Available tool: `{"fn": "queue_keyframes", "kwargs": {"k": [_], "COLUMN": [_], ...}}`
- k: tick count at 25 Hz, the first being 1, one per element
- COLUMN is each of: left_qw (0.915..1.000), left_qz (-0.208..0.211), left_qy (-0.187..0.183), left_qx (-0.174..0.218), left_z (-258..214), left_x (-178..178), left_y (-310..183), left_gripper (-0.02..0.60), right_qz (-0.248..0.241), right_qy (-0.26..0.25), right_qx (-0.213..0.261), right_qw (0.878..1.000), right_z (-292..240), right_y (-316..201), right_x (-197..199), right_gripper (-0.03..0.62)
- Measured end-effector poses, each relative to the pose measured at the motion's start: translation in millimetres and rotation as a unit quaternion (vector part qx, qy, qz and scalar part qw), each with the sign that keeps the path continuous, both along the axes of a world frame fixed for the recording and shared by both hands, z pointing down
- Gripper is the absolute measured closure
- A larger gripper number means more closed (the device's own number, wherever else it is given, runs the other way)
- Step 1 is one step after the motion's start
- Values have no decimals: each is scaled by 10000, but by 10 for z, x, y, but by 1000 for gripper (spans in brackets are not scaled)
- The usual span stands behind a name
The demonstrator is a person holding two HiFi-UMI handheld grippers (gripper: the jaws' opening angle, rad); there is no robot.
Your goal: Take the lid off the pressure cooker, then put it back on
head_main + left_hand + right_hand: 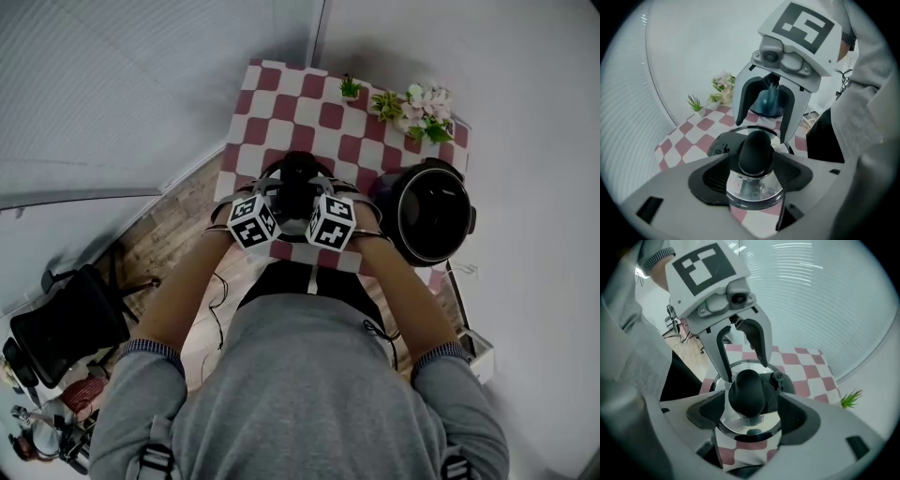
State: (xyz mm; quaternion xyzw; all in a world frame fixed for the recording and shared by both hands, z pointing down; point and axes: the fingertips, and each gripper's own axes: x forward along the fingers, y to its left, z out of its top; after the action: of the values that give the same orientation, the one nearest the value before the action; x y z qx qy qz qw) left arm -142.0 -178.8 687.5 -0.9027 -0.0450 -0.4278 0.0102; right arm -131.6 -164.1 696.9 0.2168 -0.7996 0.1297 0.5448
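Note:
The glass lid [281, 178] with its black knob [298, 171] is over the checkered table [272, 108], left of the black pressure cooker [427, 214], which stands uncovered. Both grippers meet at the knob from opposite sides. My left gripper [757, 173] has its pads on either side of the knob [756, 151], with slim gaps. My right gripper [750, 414] stands open around the knob [747, 391], with a clear gap on one side. Each gripper view shows the other gripper's fingers [740, 105] [757, 341] spread behind the knob. The cooker [768, 104] shows bluish beyond.
Potted flowers [417, 105] and a small green plant [350, 87] stand at the table's far edge. A black office chair [66, 328] is on the floor at the left. White walls close in at the back and right.

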Motion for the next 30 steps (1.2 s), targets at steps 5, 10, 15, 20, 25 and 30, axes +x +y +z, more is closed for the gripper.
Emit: {"fn": "queue_keyframes", "kwargs": {"k": [5,10,15,20,25,30], "left_qw": [9958,9889,9771,9605,9413,9178], "left_qz": [-598,-833,-1082,-1222,-1262,-1456], "left_qy": [694,1229,1822,2495,3127,3692], "left_qx": [-10,78,200,169,161,48], "left_z": [-427,-885,-1381,-1929,-2369,-2638], "left_x": [-42,-44,-42,-16,8,-11], "left_y": [-88,-126,-203,-160,-46,58], "left_gripper": [270,270,270,270,272,272], "right_qz": [380,788,1286,1748,2060,2439], "right_qy": [-420,-819,-1421,-2320,-2591,-3027], "right_qx": [403,896,1459,1715,2218,2840], "right_qw": [9976,9895,9706,9414,9172,8765], "right_z": [-488,-977,-1557,-2083,-2463,-2675], "right_y": [-54,-95,-134,-45,69,236], "right_x": [2,91,193,234,325,470], "right_gripper": [225,226,230,232,233,245]}}
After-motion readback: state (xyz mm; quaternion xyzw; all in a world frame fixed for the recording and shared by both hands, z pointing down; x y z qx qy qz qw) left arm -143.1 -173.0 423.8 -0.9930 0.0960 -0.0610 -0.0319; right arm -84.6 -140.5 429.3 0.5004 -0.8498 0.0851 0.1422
